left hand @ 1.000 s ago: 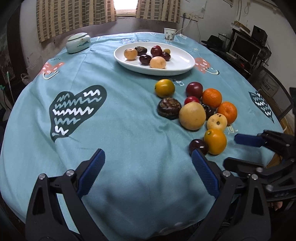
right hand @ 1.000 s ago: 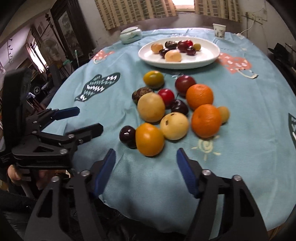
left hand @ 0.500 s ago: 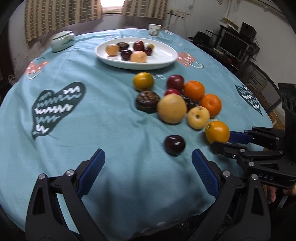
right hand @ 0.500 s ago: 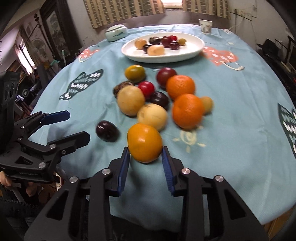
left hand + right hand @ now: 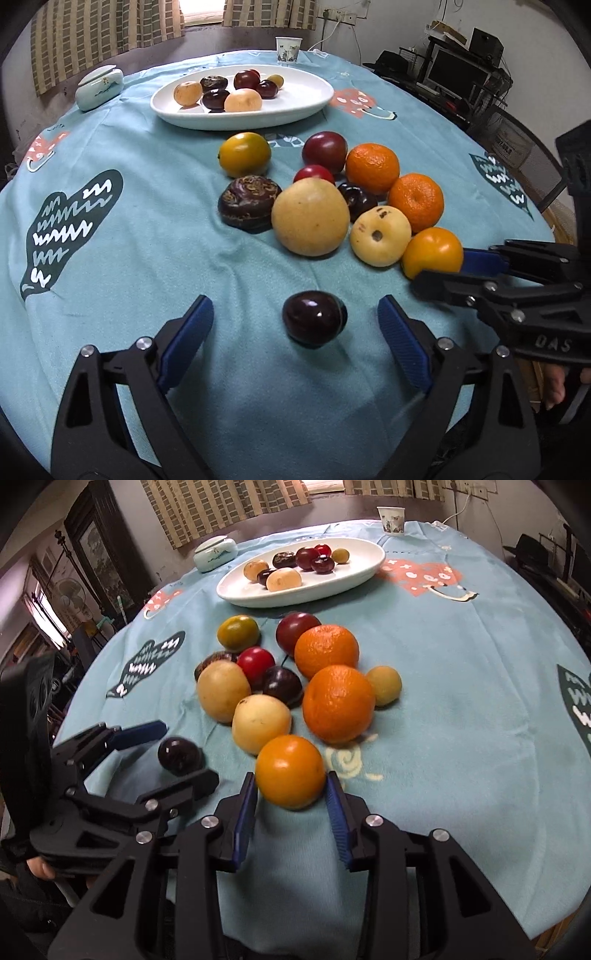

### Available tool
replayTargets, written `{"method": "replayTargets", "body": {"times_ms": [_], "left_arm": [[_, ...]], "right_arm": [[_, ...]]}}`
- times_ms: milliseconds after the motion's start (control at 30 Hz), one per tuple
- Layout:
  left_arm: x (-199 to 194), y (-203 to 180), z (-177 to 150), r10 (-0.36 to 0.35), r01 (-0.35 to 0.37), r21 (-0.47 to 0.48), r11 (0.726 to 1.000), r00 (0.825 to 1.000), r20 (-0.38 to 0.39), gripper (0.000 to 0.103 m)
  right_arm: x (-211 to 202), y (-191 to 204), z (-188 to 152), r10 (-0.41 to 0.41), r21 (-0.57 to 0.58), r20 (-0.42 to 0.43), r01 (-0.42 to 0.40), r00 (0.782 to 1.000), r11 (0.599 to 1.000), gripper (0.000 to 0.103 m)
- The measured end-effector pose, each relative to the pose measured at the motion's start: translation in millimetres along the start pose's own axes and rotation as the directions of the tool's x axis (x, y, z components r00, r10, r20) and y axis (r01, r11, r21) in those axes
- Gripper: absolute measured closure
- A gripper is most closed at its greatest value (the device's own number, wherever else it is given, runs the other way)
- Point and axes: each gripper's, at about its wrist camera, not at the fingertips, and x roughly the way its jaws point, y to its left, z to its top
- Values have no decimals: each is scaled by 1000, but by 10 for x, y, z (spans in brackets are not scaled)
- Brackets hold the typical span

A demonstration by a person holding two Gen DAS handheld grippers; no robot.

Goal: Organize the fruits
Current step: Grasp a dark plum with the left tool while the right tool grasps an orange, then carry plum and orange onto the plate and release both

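1. Your right tongs sit closed around the orange fruit at the near edge of the worktop; both blue pads look to be touching its sides. Whether it has left the cloth, you cannot tell from either view.
2. Your left tongs stand wide open around the dark plum, which lies on the cloth between the pads, clear of both.
3. Just beyond these two, the loose pile waits near the middle of the worktop: about ten fruits, among them two oranges, two pale pears, red and dark plums, a yellow-green fruit and a wrinkled brown one.
4. The white plate toward the far edge holds about seven small fruits. By that count, judge the job under half done: most fruit has not yet reached the plate, and these two pickups are only at the grasp stage.
5. What each view gives you:
   - The right wrist view shows the pads on the orange fruit, plus a small yellowish fruit behind the big oranges, hidden in the left view.
   - The left wrist view shows the gap either side of the plum, and the whole wrinkled brown fruit, which the right view mostly hides.
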Motion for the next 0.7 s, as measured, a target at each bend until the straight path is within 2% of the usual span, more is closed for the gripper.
{"method": "replayTargets", "body": {"times_ms": [67, 200, 300, 367, 400, 700], "left_arm": [[-8, 21, -4, -6, 6, -6, 1000, 1000, 6, 12], [-37, 27, -18, 13, -13, 9, 1000, 1000, 24, 42], [-66, 66, -25, -22, 22, -8, 1000, 999, 29, 51], [-87, 52, -41, -45, 45, -5, 999, 999, 31, 62], [-100, 29, -53, -61, 61, 2, 998, 998, 29, 71], [-247, 3, -39, -32, 31, 10, 999, 998, 58, 72]], "right_arm": [[33, -28, 43, 12, 16, 7, -12, 1000, 1000, 63], [28, 4, 59, 10, 6, 6, -10, 1000, 1000, 65], [-58, 20, 48, 12, 18, 4, -12, 1000, 1000, 65], [-120, 44, 44, -4, 14, 16, 4, 1000, 1000, 65], [-152, 56, 40, -13, 10, 21, 13, 1000, 1000, 65], [-245, 90, 44, 16, 8, 32, -16, 999, 1000, 65]]}}
